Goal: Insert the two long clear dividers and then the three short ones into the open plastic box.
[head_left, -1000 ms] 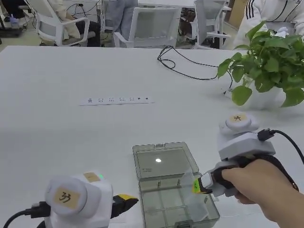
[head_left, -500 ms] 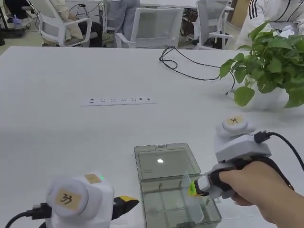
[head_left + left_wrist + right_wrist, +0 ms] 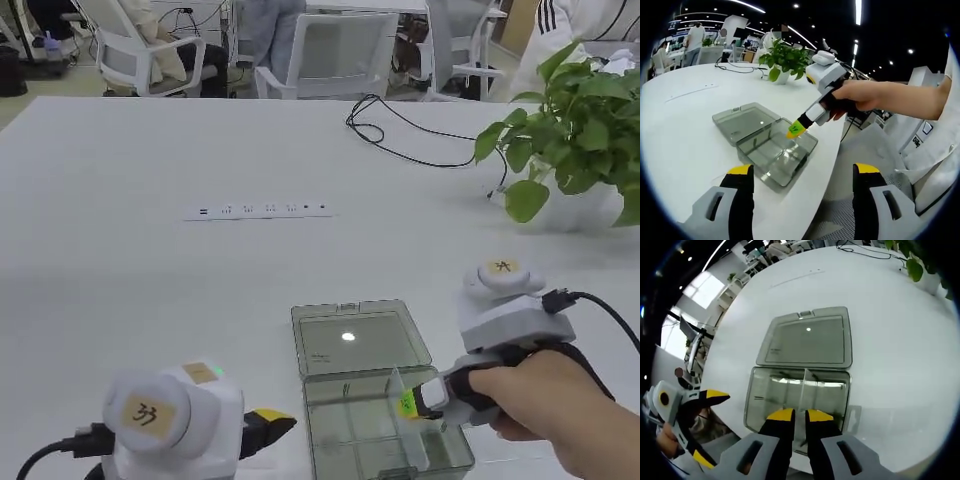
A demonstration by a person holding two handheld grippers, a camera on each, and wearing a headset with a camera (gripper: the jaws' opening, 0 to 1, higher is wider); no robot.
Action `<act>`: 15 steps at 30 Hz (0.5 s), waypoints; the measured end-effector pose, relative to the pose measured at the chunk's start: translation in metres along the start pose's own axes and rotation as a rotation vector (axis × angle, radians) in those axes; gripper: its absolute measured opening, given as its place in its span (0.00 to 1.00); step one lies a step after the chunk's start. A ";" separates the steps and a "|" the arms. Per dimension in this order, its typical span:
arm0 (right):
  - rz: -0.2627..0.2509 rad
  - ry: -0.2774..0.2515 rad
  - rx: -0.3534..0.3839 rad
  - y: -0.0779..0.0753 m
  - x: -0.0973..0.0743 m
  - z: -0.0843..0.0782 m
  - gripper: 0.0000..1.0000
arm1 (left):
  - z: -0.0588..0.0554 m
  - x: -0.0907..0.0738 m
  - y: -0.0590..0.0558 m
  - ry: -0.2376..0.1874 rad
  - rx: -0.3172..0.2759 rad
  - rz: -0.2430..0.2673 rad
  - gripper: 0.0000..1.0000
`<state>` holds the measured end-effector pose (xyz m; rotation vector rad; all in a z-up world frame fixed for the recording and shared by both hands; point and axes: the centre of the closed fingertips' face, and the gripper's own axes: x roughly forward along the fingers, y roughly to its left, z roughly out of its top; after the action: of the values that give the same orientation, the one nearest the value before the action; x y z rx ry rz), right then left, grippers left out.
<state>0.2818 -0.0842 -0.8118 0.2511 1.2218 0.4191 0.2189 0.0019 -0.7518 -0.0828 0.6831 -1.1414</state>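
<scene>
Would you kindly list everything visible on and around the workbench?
table: one, white, foreground.
plastic box: one, clear grey, open, near edge.
clear divider: one, in the right gripper, at the box's base.
power strip: one, white, mid-table.
cable: one, black, far side.
potted plant: one, green, far right.
chairs: several, white, beyond table.
left gripper: one, white, yellow-tipped, open, left of box.
right gripper: one, white, shut on the divider.
hand: one, holding right gripper.

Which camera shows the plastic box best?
The right gripper view: it looks down into the plastic box, lid and tray both in sight. The head view shows it low and slanted; the left gripper view, from the side.
</scene>
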 end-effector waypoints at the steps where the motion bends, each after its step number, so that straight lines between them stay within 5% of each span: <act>1: 0.001 0.001 -0.002 -0.001 0.001 0.000 0.10 | 0.000 0.000 0.000 0.000 -0.001 0.002 0.82; 15: 0.051 -0.011 -0.034 -0.001 0.006 -0.003 0.11 | 0.000 -0.006 0.005 -0.003 -0.022 0.055 0.82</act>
<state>0.2806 -0.0829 -0.8186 0.2555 1.1982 0.4813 0.2212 0.0091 -0.7511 -0.0834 0.6915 -1.0807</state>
